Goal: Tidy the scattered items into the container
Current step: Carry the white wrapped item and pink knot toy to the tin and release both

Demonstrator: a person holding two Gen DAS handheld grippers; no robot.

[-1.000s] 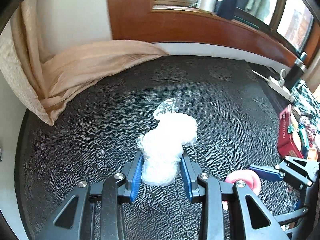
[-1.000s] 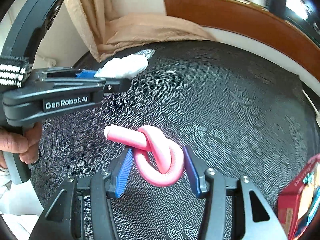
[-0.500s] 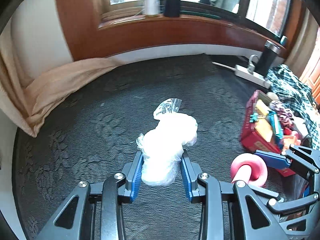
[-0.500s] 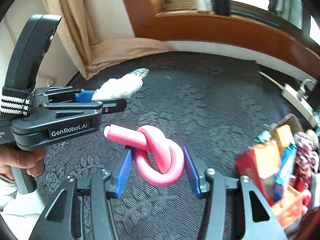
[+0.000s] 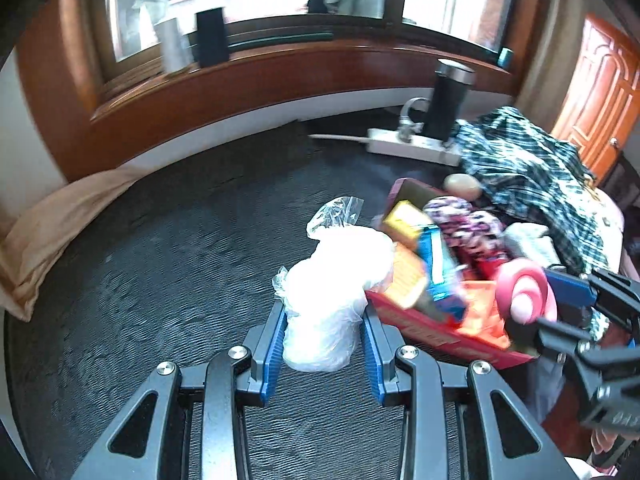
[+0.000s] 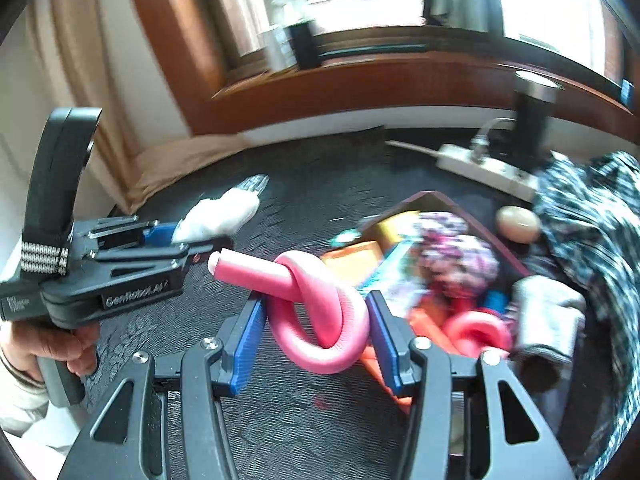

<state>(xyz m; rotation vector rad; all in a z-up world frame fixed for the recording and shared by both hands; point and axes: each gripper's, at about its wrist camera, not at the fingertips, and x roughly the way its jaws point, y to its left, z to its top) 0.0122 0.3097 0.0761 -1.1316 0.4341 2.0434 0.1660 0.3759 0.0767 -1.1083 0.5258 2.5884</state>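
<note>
A dark patterned table (image 5: 160, 264) carries a red container (image 5: 436, 330), crammed with toys, near its right edge beside a plaid cloth (image 5: 524, 168). The left gripper (image 5: 324, 340) clenches a white plastic bag (image 5: 336, 280) just beside the container's left wall. The right gripper (image 6: 316, 336) grasps a knotted pink foam tube (image 6: 316, 308) at the container's near-left rim.

white plastic bag (image 5: 332, 296): crumpled, held aloft | pink knotted foam tube (image 6: 316, 312): held aloft | red container (image 5: 432, 328): crammed, on dark cloth
</note>
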